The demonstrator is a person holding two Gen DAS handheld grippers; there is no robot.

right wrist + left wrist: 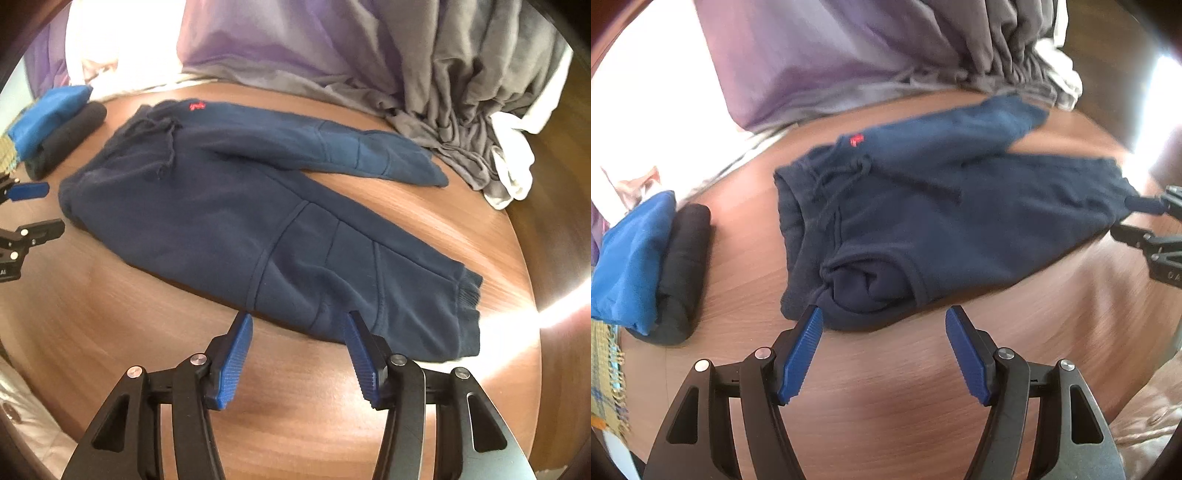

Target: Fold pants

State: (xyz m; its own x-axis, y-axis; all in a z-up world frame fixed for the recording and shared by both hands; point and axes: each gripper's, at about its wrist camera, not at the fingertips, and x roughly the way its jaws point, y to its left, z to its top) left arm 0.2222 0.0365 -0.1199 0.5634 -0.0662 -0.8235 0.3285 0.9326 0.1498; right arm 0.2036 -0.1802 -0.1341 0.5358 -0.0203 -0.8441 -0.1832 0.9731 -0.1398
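Observation:
Navy sweatpants [221, 206] lie flat on a round wooden table [110, 314], waistband to the left and both legs spread to the right. A red logo [197, 106] sits by the drawstring. My right gripper [298, 317] is open at the near edge of the lower leg, close to the ribbed cuff [467, 295]; its pads press on nothing. In the left wrist view the pants [942, 206] show a bunched waistband corner [864, 291]. Just in front of that corner my left gripper [884, 312] is open and holds nothing. The right gripper [1137, 218] appears at the far right of that view.
A folded blue garment [639, 258] on a folded dark one [683, 273] sits left of the pants. Behind the table are purple fabric [277, 40], a grey clothes pile [480, 92] and a white cloth [513, 166]. The table's rim [524, 258] curves close on the right.

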